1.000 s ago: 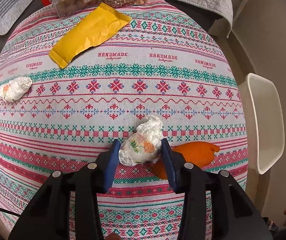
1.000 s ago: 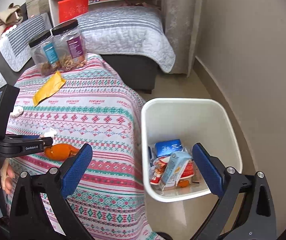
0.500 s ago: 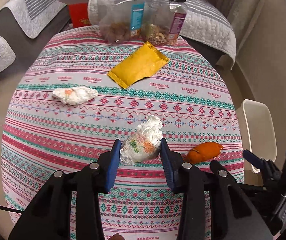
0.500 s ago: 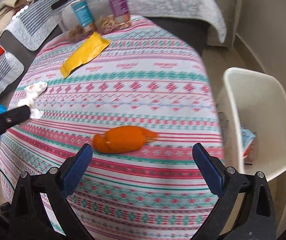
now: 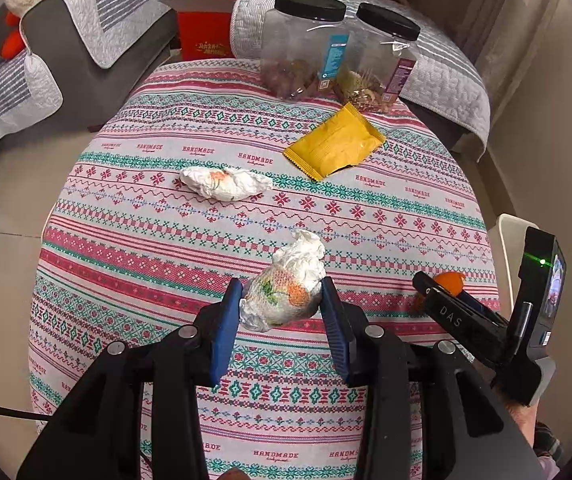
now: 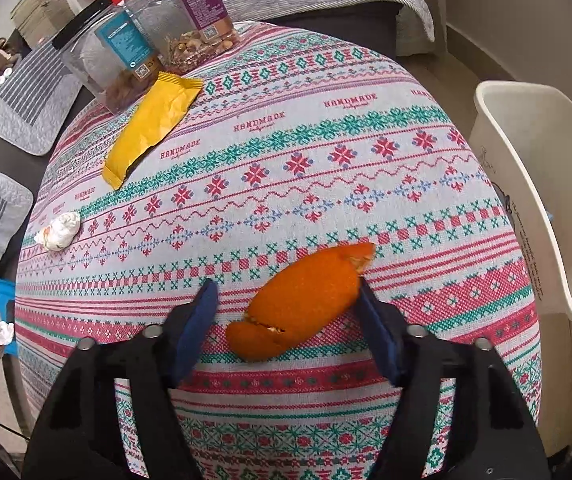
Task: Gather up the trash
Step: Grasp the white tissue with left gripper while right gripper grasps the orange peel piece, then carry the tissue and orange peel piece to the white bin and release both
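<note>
Straddling the curved orange peel (image 6: 300,302), the right gripper (image 6: 286,300) is seen with its blue pads spread fairly wide, nothing pinched yet; the right pad looks to be just touching the peel's edge while the left pad stands clear of it. So the peel lies dead ahead between the fingers, on the patterned pink-and-green cloth of the tabletop (image 6: 326,152). Its long axis runs diagonally, near-left to far-right, so a closing squeeze would probably be taken partly along the length rather than square across it. A small twist of the wrist might be wanted first.

The left gripper (image 5: 282,300) is clamped on a crumpled white tissue with orange and green print (image 5: 286,292), held above the cloth.

The white plastic bin (image 6: 534,200) sits off the right edge of the tabletop, just beside the peel, so the right hand is clearly the nearer one for that drop.

A second crumpled tissue (image 5: 224,182) and a yellow foil wrapper (image 5: 334,144) are left farther back.
</note>
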The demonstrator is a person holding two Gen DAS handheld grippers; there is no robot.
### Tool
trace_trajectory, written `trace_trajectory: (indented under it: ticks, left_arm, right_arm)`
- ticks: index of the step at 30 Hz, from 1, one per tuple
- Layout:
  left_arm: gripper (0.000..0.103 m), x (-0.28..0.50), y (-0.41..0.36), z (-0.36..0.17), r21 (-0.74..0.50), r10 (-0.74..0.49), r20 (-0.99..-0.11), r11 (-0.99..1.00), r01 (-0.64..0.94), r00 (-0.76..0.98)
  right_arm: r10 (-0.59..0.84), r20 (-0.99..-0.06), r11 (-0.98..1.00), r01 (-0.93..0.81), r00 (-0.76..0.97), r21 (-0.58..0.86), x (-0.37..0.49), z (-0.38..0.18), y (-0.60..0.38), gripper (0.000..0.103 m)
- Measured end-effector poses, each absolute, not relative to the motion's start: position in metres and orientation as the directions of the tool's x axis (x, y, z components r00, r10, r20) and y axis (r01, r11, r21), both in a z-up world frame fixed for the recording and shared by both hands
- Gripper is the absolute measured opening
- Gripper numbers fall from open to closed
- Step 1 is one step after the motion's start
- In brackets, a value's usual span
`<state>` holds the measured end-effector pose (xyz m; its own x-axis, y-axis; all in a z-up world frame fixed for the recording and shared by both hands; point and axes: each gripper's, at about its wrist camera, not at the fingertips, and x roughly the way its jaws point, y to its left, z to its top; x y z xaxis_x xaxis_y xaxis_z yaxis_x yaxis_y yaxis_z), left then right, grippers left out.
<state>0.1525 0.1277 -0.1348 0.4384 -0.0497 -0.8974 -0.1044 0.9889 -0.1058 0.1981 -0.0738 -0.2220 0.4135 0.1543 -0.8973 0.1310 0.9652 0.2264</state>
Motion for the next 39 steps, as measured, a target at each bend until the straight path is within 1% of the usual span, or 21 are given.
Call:
trace_trajectory:
  ticks: [2,3,6,10,14,20,26,34,39]
  left_arm:
    - [0.040,0.153,0.133,-0.137,-0.101,-0.042,-0.898,0.988,-0.113,0.438]
    - [0.040,0.152,0.136,-0.137,-0.100,-0.039,-0.898,0.988,-0.117,0.439]
    - [0.040,0.152,0.143,-0.137,-0.101,-0.031,-0.895,0.986,-0.134,0.446]
    - [0.040,0.151,0.152,-0.132,-0.115,-0.027,-0.882,0.981,-0.158,0.471]
    - [0.040,0.149,0.158,-0.121,-0.135,-0.020,-0.854,0.974,-0.185,0.521]
    - [0.040,0.144,0.157,-0.097,-0.149,0.004,-0.783,0.970,-0.194,0.622]
    - [0.040,0.144,0.149,-0.082,-0.170,0.006,-0.731,0.967,-0.191,0.682]
    - [0.040,0.146,0.131,-0.072,-0.179,0.004,-0.694,0.968,-0.178,0.720]
    - [0.040,0.148,0.113,-0.068,-0.184,-0.013,-0.679,0.971,-0.153,0.734]
  right_arm:
    - [0.204,-0.885,0.961,0.087,0.418,0.263,0.201,-0.221,-0.069,0.025]
    - [0.223,-0.883,0.959,0.072,0.413,0.275,0.202,-0.222,-0.067,0.018]
    - [0.248,-0.866,0.963,-0.013,0.433,0.269,0.203,-0.216,-0.052,0.014]
    - [0.316,-0.819,0.945,-0.081,0.478,0.317,0.206,-0.195,-0.044,0.013]
    - [0.371,-0.750,0.925,-0.147,0.547,0.351,0.205,-0.161,-0.044,0.012]
    - [0.390,-0.647,0.919,-0.228,0.655,0.323,0.194,-0.111,-0.051,0.012]
    - [0.358,-0.582,0.932,-0.247,0.730,0.264,0.185,-0.086,-0.063,0.012]
    - [0.297,-0.557,0.953,-0.205,0.776,0.223,0.180,-0.075,-0.093,0.012]
    - [0.222,-0.546,0.973,-0.149,0.808,0.175,0.176,-0.070,-0.118,0.012]
